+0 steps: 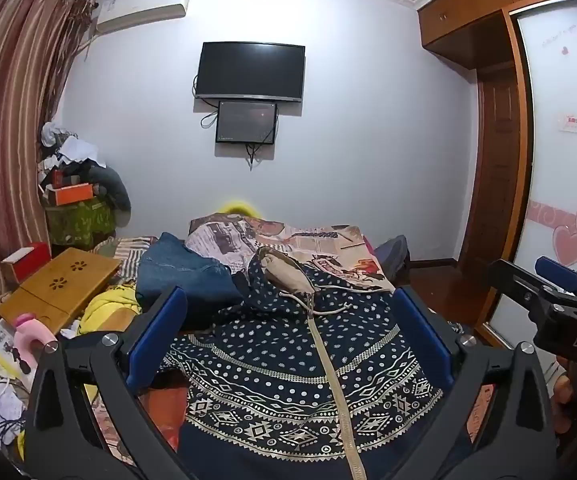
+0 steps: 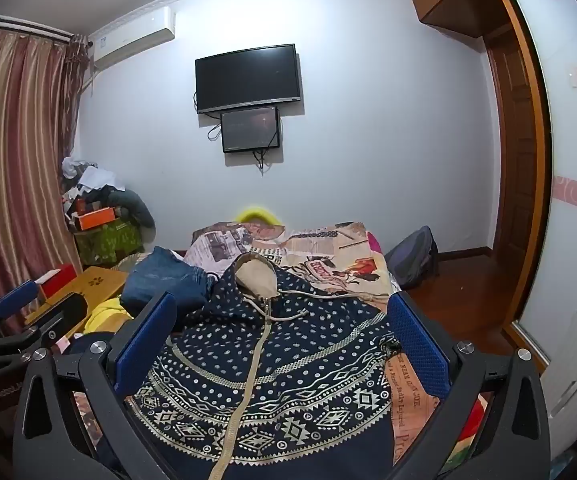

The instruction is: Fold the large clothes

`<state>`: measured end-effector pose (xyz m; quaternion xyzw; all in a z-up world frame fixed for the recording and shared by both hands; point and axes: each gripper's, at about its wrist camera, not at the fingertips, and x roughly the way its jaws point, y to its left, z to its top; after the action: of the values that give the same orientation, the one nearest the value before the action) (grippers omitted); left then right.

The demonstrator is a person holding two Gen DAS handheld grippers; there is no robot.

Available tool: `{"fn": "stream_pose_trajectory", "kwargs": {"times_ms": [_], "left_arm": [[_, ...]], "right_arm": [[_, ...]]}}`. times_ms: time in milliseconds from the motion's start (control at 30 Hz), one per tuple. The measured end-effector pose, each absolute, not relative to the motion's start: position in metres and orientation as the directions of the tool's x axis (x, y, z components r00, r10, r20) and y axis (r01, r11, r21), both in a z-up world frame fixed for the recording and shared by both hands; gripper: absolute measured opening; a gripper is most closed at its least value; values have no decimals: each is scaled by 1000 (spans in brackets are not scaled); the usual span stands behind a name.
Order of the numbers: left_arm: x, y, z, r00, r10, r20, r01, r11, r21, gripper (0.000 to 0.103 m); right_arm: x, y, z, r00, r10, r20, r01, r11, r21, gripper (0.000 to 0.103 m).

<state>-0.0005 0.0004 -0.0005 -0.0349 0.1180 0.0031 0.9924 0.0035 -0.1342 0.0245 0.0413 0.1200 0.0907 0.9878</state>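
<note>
A navy hooded jacket [image 1: 288, 364] with white dots, patterned bands, a beige zip and a beige-lined hood [image 1: 284, 272] lies spread on the bed, hood pointing away. My left gripper [image 1: 288, 304] hovers over its lower half, blue pads wide apart, nothing between them. In the right wrist view the same jacket [image 2: 272, 360] lies below my right gripper [image 2: 280, 312], which is also open and holds nothing. The right gripper [image 1: 548, 280] shows at the right edge of the left wrist view, and the left gripper [image 2: 12, 300] at the left edge of the right wrist view.
A printed bedspread [image 1: 328, 248] covers the bed. Folded blue jeans [image 1: 184, 272] and yellow cloth [image 1: 108, 308] lie left of the jacket. A small wooden table [image 1: 60, 284] and clutter stand at the left. A wardrobe [image 1: 560, 160] and dark wooden floor [image 2: 460, 292] are at the right.
</note>
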Motion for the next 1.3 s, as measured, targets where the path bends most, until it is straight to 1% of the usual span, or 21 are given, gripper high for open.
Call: {"fn": "stream_pose_trajectory", "kwargs": {"times_ms": [100,200,633,1300], "left_arm": [[-4,2,-6,970,-14,-244,-7,996,-85,103],[9,5,-10,961,-5,-276,-22,995,-98,103],[7,-1,-7,968,13,-252,-29,998,-61,103],[11,-1,-10,969,22,-247,-38,997,-61,103]], "right_arm": [[4,-134,25,954,188,-236,-168,981,101,103],[3,-135,25,954,187,-236,-166,981,103,103],[6,-133,18,949,194,-250,-174,980,99,103],[5,-131,20,946,199,-256,-180,979,95,103]]}}
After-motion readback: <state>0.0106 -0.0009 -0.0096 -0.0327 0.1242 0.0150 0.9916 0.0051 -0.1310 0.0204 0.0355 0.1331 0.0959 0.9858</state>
